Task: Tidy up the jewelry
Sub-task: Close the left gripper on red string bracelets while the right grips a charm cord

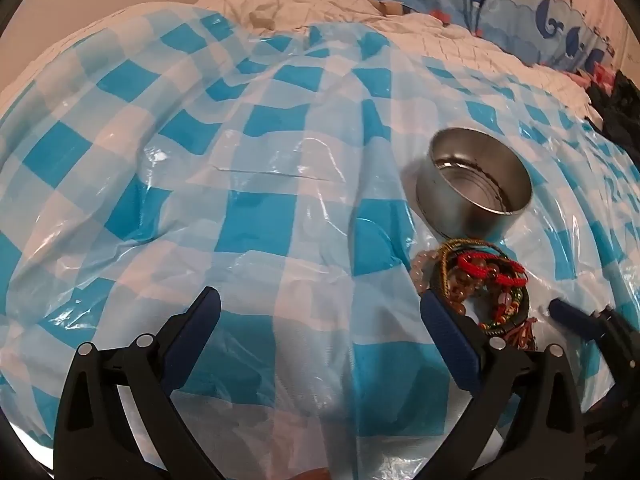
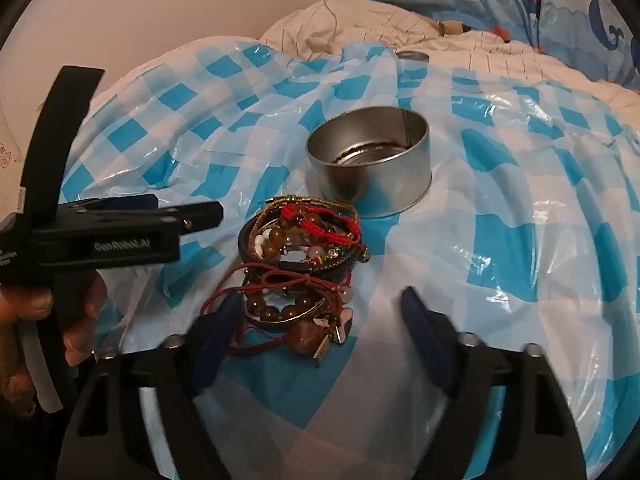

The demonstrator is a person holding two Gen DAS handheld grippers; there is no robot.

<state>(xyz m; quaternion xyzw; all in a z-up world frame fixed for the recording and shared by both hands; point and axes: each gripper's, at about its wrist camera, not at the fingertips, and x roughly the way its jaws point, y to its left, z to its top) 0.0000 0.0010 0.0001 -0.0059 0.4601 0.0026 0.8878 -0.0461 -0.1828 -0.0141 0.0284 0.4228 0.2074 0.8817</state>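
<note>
Both tongs stand released and empty: your left gripper (image 1: 320,312) is spread as wide as it goes over bare checkered plastic sheet (image 1: 260,208), your right gripper (image 2: 320,312) is partly spread with nothing pressed between its pads

Jewelry pile (image 2: 296,272), a tangle of beaded bracelets and red cords, lies on the sheet just in front of the metal tin (image 2: 370,168), which is upright and looks empty

Key relation: in the right wrist view the pile sits directly ahead of the right gripper, its near end already between the two fingertips, its long axis running away toward the tin. From the left gripper the pile lies off to the right, just outside the right-hand finger

Judgement: your right hand is the nearer and better lined up; a short push forward and down should bracket a bracelet. Tangled cords may drag neighbours along
</note>
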